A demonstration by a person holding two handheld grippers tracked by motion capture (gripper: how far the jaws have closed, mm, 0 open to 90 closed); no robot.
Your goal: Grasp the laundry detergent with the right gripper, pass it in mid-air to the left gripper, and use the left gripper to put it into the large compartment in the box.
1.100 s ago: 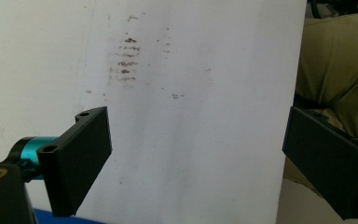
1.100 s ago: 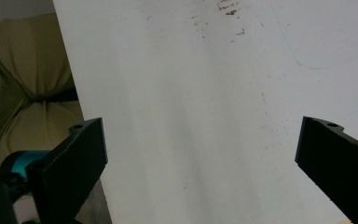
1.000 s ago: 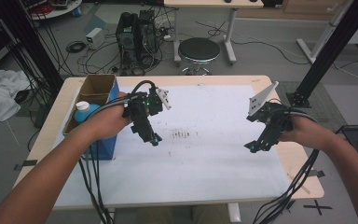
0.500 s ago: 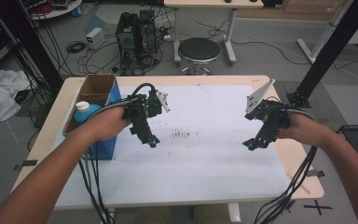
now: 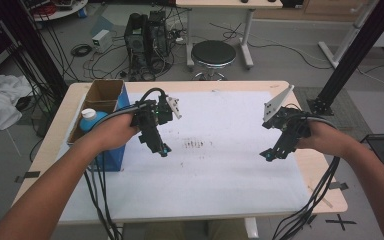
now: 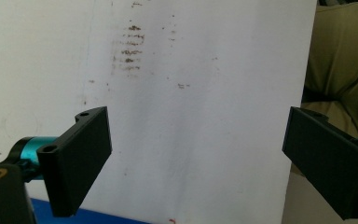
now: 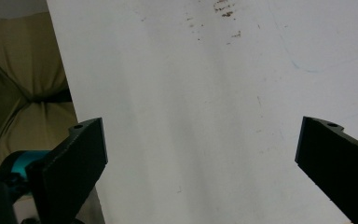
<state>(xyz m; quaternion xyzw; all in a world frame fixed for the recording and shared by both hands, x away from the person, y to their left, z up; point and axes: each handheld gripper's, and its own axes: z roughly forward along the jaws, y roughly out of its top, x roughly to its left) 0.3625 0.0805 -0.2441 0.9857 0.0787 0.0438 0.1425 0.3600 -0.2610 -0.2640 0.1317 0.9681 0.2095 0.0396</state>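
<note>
I've got the left gripper (image 5: 163,149) hovering left of centre in the high view, jaws spread wide w/ nothing between them. The right gripper (image 5: 269,155) sits right of centre, jaws likewise wide apart and empty. Both hang over the white paper sheet (image 5: 215,170) covering the wooden table (image 5: 325,187). The patch of brown smudges (image 5: 196,144) lies mid-frame, betw. the two grippers. A blue box (image 5: 111,157) w/ a white-capped bottle (image 5: 88,115) stands at the sheet's left edge, just beside my left hand (image 5: 115,131).

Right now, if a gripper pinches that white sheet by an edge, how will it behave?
Likely floppy and light: the white sheet lies thin and flat on the table. Lying flush, its edge looks hard to catch. It may slide.
</note>
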